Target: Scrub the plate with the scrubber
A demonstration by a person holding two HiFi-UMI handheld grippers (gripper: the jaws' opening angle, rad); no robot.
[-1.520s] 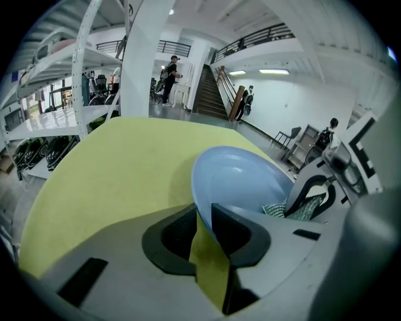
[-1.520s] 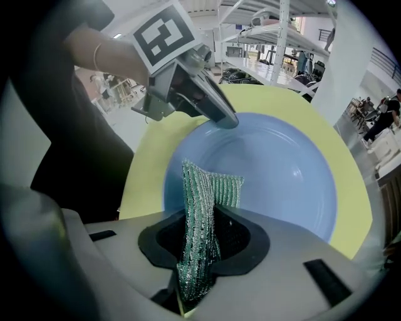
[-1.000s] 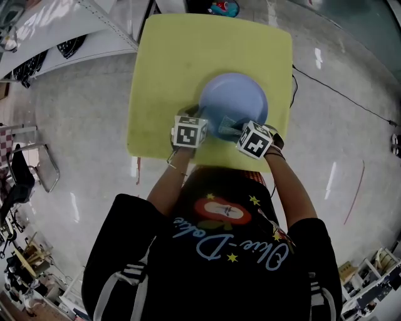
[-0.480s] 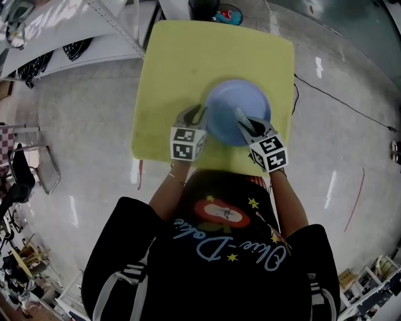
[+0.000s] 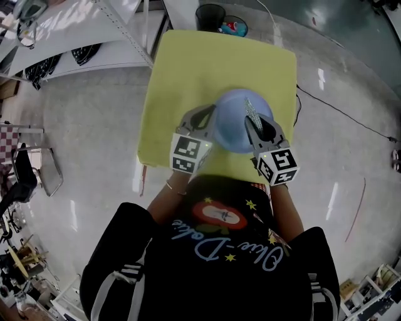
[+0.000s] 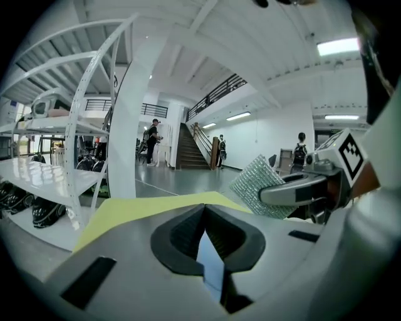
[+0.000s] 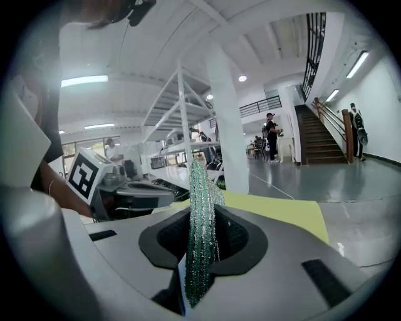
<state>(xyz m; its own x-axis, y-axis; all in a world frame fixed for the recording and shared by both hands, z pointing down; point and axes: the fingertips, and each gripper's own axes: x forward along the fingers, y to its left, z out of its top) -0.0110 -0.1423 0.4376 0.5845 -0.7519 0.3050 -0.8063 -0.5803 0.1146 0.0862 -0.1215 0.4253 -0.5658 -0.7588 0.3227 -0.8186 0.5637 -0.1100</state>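
The blue plate (image 5: 233, 128) hangs above the yellow table (image 5: 188, 69). My left gripper (image 5: 205, 116) has just been closing and is now shut on the plate's left rim. A thin blue edge of the plate (image 6: 212, 273) shows between its jaws in the left gripper view. My right gripper (image 5: 254, 123) is shut on the silvery green mesh scrubber (image 5: 250, 111), which stands on edge over the plate's right side. In the right gripper view the scrubber (image 7: 202, 213) rises straight out of the jaws. The scrubber (image 6: 257, 187) also shows at the right in the left gripper view.
White shelving (image 5: 75, 37) with dark items stands left of the table. A black bin (image 5: 210, 14) sits beyond the table's far edge. A chair (image 5: 37, 166) is on the floor at the left, and a cable (image 5: 338, 94) runs at the right.
Both grippers have risen towards the head camera. The plate has come up off the table with the left gripper. The right gripper has rolled, so the scrubber now stands on edge.
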